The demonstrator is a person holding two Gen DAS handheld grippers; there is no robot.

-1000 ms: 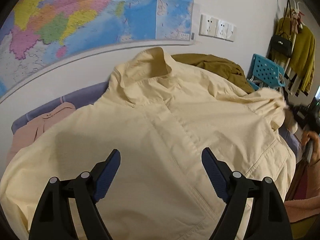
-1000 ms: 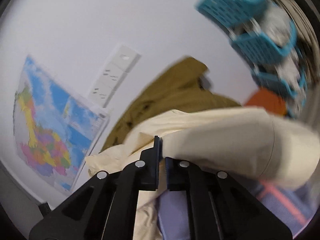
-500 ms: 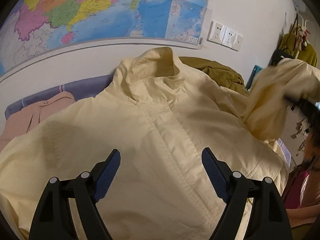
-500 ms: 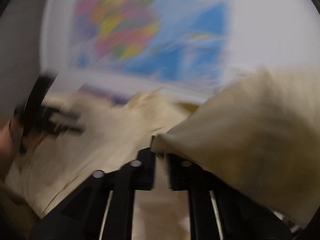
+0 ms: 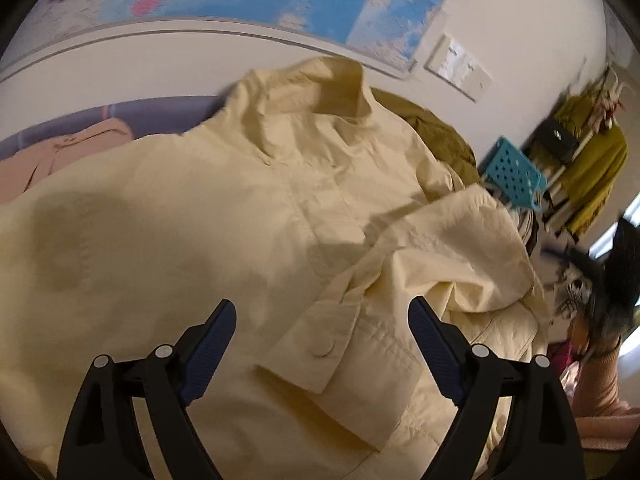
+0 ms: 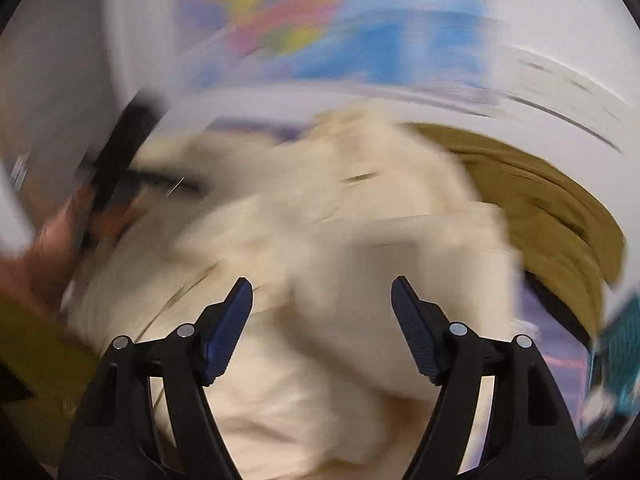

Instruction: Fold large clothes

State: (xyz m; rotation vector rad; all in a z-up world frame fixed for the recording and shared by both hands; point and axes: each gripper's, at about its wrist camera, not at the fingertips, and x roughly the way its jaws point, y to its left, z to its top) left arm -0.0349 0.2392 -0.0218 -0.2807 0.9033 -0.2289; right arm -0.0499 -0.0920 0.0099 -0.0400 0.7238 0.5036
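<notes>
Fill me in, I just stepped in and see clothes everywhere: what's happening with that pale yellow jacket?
A person holding a gripper in each hand is folding the pale yellow cotton jacket, spread front-up over a lilac bed sheet. Its right sleeve lies folded across the chest, buttoned cuff toward the camera. The left gripper hovers open above that cuff, and the right gripper is open too, holding nothing; its view is motion-blurred. An olive-brown garment and a pink one lie beside the jacket.

Right-wrist view motion-blurred (map (image 6: 320, 28) smeared); jacket (image 5: 160, 240) hem cut off.
</notes>
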